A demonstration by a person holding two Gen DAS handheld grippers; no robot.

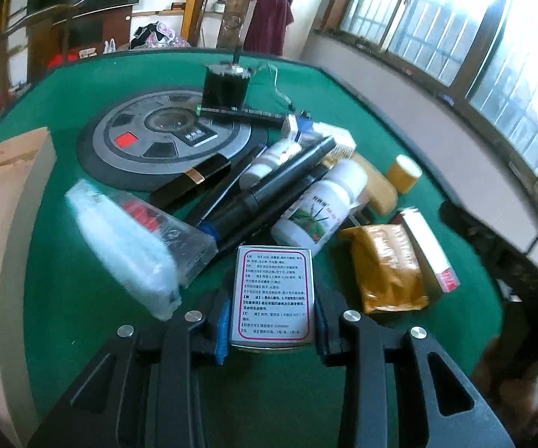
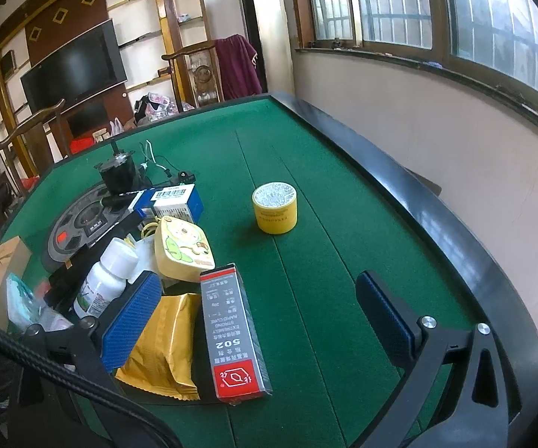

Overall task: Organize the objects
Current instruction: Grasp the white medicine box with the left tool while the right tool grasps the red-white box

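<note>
Left gripper [image 1: 272, 321]: jaws narrow, closed on the sides of a small white medicine box [image 1: 272, 293], printed panel up, red-bordered text. No earlier picture to compare.
Right gripper [image 2: 265, 321]: jaws wide, nothing held; the 502 glue box [image 2: 233, 332] and gold foil pouch [image 2: 162, 347] lie between the fingers, untouched as far as I can see.
Box position: at the near edge of the clutter on the green felt table [image 2: 325, 186], just in front of a white pill bottle [image 1: 319, 205].
Neighbours: clear plastic pack [image 1: 130, 239] to one side, foil pouch to the other; dark pens [image 1: 269, 190] piled behind.
Outlier: yellow round tin [image 2: 275, 207], well apart on open felt.
Step, my reading: secure the box, then lift it out.
Doing it well: keep the pads flat and centred on the side walls; thin card will crush or twist. Lift straight up before travelling, so the bottle and pens stay put.
</note>
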